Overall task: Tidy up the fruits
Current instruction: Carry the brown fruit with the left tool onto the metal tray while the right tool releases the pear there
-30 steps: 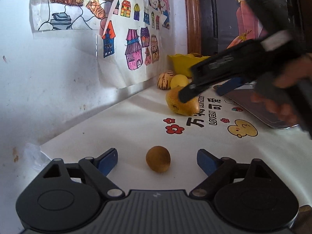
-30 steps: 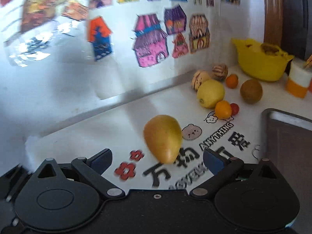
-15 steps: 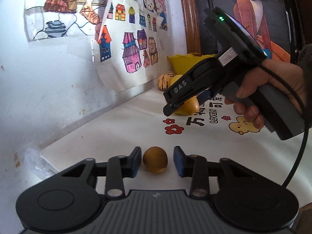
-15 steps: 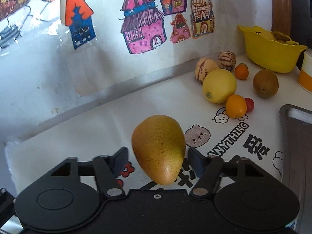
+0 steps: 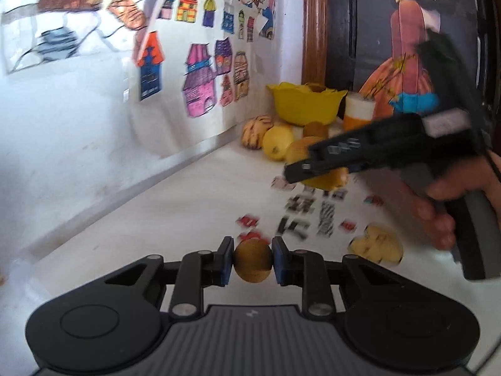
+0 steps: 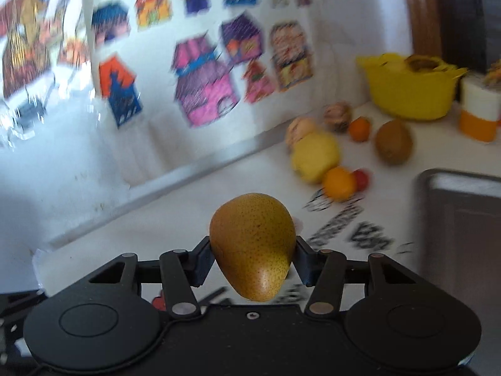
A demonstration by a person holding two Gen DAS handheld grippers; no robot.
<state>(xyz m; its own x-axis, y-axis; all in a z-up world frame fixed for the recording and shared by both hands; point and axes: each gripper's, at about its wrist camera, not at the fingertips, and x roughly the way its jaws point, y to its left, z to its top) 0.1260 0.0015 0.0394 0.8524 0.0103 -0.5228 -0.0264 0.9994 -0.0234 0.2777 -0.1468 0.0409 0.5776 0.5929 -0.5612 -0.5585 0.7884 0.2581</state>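
Note:
My left gripper [image 5: 252, 261] is shut on a small brown round fruit [image 5: 253, 260], held just above the white table. My right gripper [image 6: 252, 255] is shut on a speckled yellow-brown pear [image 6: 253, 244], lifted off the table. In the left wrist view the right gripper [image 5: 316, 164] is a black tool held by a hand [image 5: 438, 206], with the pear [image 5: 325, 179] partly hidden behind its fingers. Loose fruit lies by the wall: a lemon [image 6: 314, 156], a striped melon-like fruit [image 6: 300, 128], an orange [image 6: 339, 184], a kiwi [image 6: 393, 141].
A yellow bowl [image 6: 410, 94] stands at the back corner beside an orange-and-white cup [image 6: 479, 112]. A grey metal tray [image 6: 463, 219] lies at the right. Children's drawings [image 6: 203, 91] hang on the white wall at the left. The table cover [image 5: 188, 206] carries printed letters.
Both grippers have gone from open to shut: the left on the small brown fruit, the right on the pear. Both fruits are now lifted, and both views are blurred by motion.

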